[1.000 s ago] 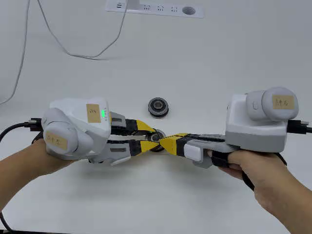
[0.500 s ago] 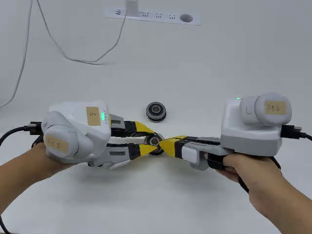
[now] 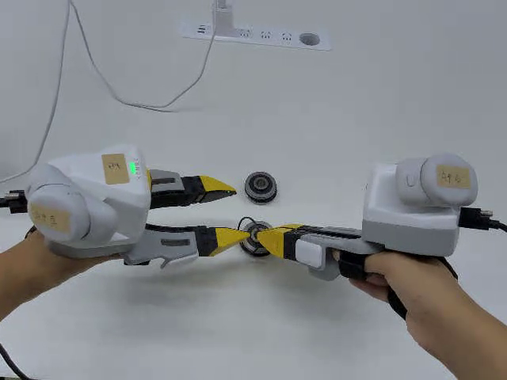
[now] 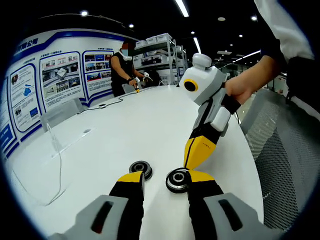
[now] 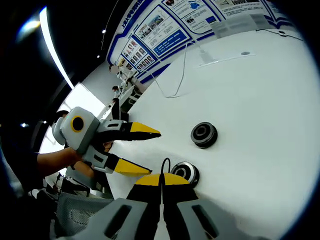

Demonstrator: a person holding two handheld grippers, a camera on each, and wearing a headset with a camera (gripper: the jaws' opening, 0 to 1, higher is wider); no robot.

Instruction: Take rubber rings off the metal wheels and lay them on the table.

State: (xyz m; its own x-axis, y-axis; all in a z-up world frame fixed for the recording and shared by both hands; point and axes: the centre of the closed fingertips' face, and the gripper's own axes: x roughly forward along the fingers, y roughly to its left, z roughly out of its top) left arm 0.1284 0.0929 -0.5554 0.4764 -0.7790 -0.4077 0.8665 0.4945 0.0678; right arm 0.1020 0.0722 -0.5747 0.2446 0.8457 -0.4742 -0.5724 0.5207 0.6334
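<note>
left jaws: the left gripper (image 3: 240,210) is open wide; one yellow tip rests against the near metal wheel (image 5: 189,173), the other stands well apart from it.
right jaws: the right gripper (image 5: 161,176) has its jaws closed tip to tip, with the tips at the rim of the near metal wheel, facing the left gripper's lower jaw.
rubber ring: a thin black loop (image 5: 164,161) rises off the near metal wheel just beside the right tips; cannot tell whether the tips pinch it.
near metal wheel: lies flat on the bench (image 3: 356,119), between the two grippers.
second wheel: the second wheel (image 3: 260,187) lies flat on the bench just behind the near one, apart from both grippers, black ring seated on it.
obstructions: the left gripper's raised jaw points toward the second wheel.
surroundings: power strip (image 3: 253,36) at the far edge of the bench, with a white cable (image 3: 119,96) trailing from it.
</note>
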